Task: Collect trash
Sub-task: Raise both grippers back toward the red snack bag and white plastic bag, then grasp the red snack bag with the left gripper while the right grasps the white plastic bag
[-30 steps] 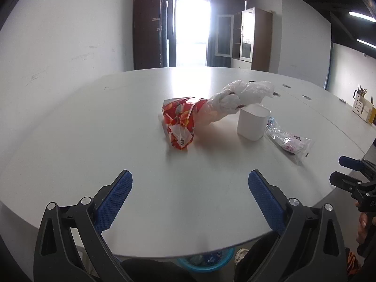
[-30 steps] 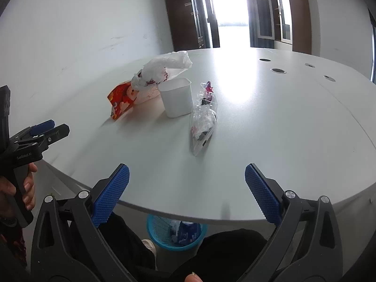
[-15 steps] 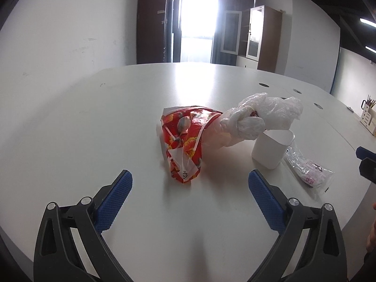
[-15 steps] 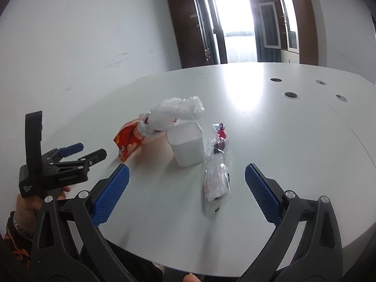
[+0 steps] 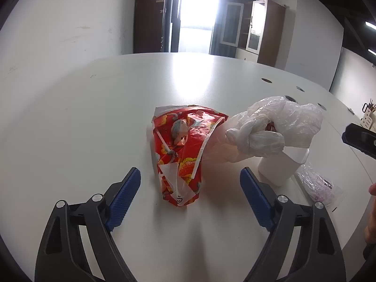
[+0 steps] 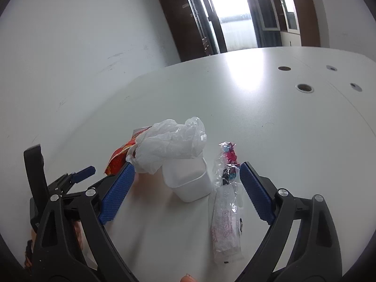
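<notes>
- The white worktop fills both views; all the trash lies together on it near the close edge.
- The left tongs hang over the worktop with the blue pads wide apart and closing. The near end of the red snack bag lies between them, but neither pad touches it.
- The right tongs are also wide apart and closing. The white cup and the clear wrapper sit between the pads; the right pad is just beside the wrapper, and whether it touches I cannot tell.
- The red snack bag lies crumpled flat, its far end against the knotted plastic bag.
- The clear plastic bag, tied in a knot, rests partly over the rim of the cup.
- The white cup stands upright between the plastic bag and the wrapper.
- The clear wrapper, with pink and dark print, lies flat just right of the cup.
</notes>
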`<state>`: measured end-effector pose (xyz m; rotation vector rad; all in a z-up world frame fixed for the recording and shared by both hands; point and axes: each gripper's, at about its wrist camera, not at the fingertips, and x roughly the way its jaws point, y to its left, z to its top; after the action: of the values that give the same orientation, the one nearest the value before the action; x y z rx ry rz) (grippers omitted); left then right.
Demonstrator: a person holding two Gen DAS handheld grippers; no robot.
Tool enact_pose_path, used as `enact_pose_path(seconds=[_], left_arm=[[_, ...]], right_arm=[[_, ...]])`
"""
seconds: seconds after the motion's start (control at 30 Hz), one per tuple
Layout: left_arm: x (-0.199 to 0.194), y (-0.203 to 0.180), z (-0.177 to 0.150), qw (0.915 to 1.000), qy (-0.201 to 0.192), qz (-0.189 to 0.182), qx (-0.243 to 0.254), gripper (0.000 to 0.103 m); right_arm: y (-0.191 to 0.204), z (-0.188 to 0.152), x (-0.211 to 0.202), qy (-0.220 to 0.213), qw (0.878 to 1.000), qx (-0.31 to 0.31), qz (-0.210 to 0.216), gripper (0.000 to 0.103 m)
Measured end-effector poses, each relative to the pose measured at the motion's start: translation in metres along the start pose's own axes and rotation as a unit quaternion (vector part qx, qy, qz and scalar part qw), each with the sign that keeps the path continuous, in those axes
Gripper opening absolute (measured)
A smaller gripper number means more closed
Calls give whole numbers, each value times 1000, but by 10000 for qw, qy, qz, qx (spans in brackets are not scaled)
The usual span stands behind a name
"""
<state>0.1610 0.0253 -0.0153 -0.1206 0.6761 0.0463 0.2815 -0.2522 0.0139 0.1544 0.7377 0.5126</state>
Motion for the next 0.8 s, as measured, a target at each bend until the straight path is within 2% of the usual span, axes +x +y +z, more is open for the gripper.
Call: enact_pose_path(seconds=[0.07, 0.27, 0.4, 0.5, 0.57, 0.63, 0.67, 0.7, 0.73, 0.8], left_arm=[[3, -3, 1, 10000, 32, -8, -3, 82], [10, -9, 2, 9999, 54, -61, -60, 81], [14, -8, 3, 9999, 90, -74, -113, 75], [15, -10, 5, 9998, 87, -108, -117, 72], [18, -11, 5, 9999, 92, -100, -43, 63], [21, -8, 5, 9998, 117, -94, -106, 48], [23, -6, 5, 9996, 131, -158, -189, 42], [23, -4, 5, 9994, 145, -213, -230, 31], [23, -4, 4, 9993, 139, -252, -244, 17], [16, -4, 3, 9995, -19, -211, -247, 10]], right_arm=[[-9, 3, 13, 193, 9994, 249, 134, 80], [-14, 19, 19, 125, 9990, 395, 191, 80], [-15, 30, 32, 199, 9981, 522, 249, 79], [-14, 34, 44, 352, 9969, 619, 325, 74], [-13, 35, 52, 449, 9952, 737, 465, 73], [-11, 34, 58, 532, 9945, 771, 463, 64], [-9, 33, 60, 562, 9945, 766, 443, 58], [-8, 33, 61, 595, 9942, 767, 457, 49], [-6, 34, 62, 614, 9941, 756, 469, 45], [-2, 34, 61, 597, 9948, 697, 444, 24]])
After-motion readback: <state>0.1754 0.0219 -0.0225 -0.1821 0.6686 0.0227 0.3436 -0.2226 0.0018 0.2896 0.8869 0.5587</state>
